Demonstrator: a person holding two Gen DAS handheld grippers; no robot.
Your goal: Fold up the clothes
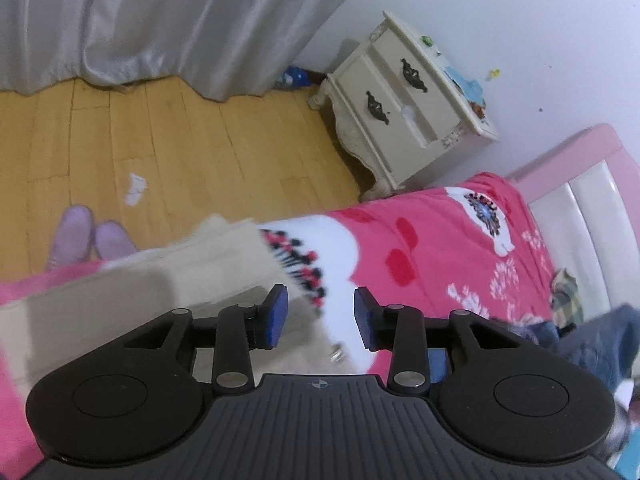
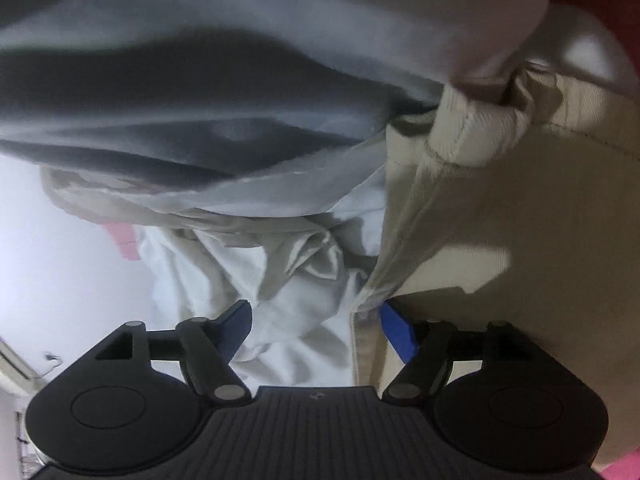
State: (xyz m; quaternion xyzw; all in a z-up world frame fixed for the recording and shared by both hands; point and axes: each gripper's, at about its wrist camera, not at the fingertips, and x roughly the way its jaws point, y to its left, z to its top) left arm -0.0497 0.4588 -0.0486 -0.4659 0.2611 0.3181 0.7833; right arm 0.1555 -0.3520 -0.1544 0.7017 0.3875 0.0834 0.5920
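Note:
In the left wrist view a folded beige garment (image 1: 140, 292) lies on the pink flowered bedspread (image 1: 420, 248), near the bed's edge. My left gripper (image 1: 320, 300) hovers over its right end, jaws open, nothing between the blue pads (image 1: 276, 320). The right wrist view is filled by the same beige cloth (image 2: 500, 220), with white lining (image 2: 304, 280) and a rolled seam (image 2: 472, 128). My right gripper (image 2: 316, 312) stands wide open. The lining and a beige edge lie between its fingers, and the pads do not press on them.
A cream nightstand (image 1: 408, 96) stands on the wooden floor beside the bed, near a grey curtain (image 1: 160, 20). Purple slippers (image 1: 92, 240) and a white scrap (image 1: 134, 190) lie on the floor. Dark blue clothing (image 1: 600, 340) sits at the right by the pink headboard (image 1: 592, 208).

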